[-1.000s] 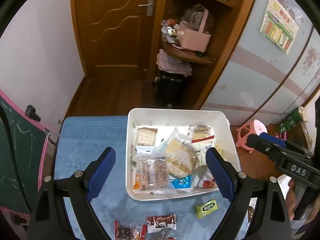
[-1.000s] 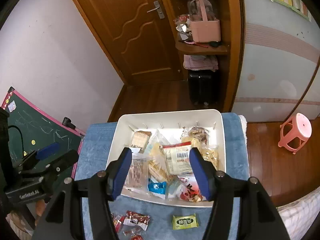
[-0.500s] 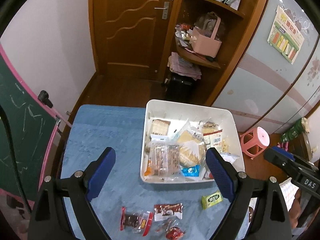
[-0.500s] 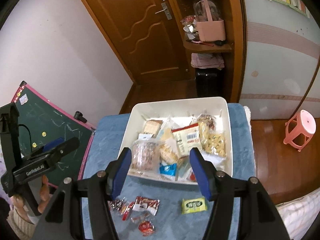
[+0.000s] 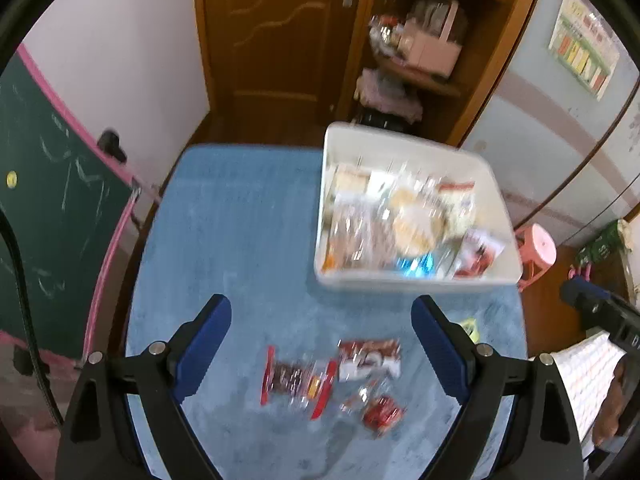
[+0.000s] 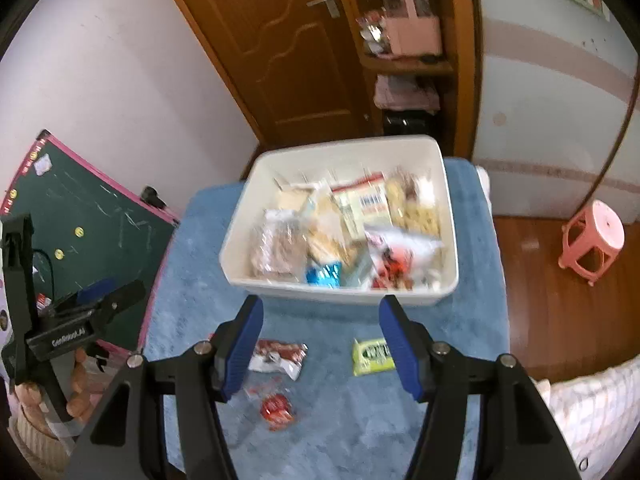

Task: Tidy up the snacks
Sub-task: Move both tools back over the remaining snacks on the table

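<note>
Your white bin (image 6: pixel 352 294) is packed with snack packets, and four more lie loose in front of it

In the bin you have clear-wrapped biscuits and crackers, a red-and-white bag (image 6: pixel 362 204), a shiny blue packet (image 6: pixel 324 274) and a red-printed pouch (image 6: pixel 394 260), all heaped together and blurred. The bin sits on the blue-covered bench (image 5: pixel 240 232). On the cloth just before it lie a brown-and-white packet (image 6: pixel 278 356), a small red sweet (image 6: pixel 276 406), a yellow-green packet (image 6: pixel 372 356) and a red-edged clear pack (image 5: pixel 298 380). Your left gripper (image 5: pixel 322 348) stands wide open above the loose packets; your right gripper (image 6: pixel 322 344) is open too, narrower, gripping nothing
</note>
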A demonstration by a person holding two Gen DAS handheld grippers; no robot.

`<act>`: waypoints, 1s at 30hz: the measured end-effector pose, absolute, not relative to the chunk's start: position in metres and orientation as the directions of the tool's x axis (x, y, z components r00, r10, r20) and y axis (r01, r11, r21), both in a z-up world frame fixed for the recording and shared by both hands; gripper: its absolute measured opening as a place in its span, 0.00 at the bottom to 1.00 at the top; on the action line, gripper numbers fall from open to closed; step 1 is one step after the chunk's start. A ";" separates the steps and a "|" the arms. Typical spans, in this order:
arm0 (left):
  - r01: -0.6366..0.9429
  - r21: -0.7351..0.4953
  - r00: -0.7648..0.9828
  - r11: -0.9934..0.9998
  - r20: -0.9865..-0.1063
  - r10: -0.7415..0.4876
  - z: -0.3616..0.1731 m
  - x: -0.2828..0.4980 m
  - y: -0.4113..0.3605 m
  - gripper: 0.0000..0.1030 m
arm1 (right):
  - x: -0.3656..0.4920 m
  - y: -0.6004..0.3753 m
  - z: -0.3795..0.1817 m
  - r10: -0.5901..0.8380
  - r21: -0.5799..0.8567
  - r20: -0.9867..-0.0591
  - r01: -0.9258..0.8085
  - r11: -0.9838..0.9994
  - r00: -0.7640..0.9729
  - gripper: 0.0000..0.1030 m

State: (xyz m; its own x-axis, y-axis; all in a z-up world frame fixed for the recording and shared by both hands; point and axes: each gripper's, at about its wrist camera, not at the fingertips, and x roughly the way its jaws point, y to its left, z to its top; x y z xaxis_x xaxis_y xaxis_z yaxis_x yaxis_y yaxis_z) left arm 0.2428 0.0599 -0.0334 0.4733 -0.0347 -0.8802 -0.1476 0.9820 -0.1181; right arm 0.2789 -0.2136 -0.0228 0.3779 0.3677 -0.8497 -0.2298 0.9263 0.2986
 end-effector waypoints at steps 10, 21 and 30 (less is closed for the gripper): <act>-0.188 -0.116 0.312 0.975 -0.949 -0.053 -0.128 0.205 0.068 0.88 | 0.272 -0.223 -0.092 0.290 0.250 -0.910 -0.164 0.954 0.297 0.59; -0.169 -0.098 0.153 0.981 -0.986 -0.072 -0.210 0.198 0.059 0.88 | 0.272 -0.221 -0.170 0.222 0.186 -0.952 -0.178 0.966 0.212 0.59; -0.186 -0.083 0.113 0.979 -0.992 -0.062 -0.237 0.204 0.060 0.88 | 0.276 -0.200 -0.207 0.154 0.106 -0.974 -0.265 0.958 0.168 0.59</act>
State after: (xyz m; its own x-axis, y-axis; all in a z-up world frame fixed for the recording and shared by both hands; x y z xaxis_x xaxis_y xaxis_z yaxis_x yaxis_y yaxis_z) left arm 0.2036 0.0602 -0.2370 0.1126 -0.0623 -0.9917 -0.1858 0.9791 -0.0826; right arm 0.2761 -0.2005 -0.2072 0.1684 0.1542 -0.9736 -0.2654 0.9583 0.1059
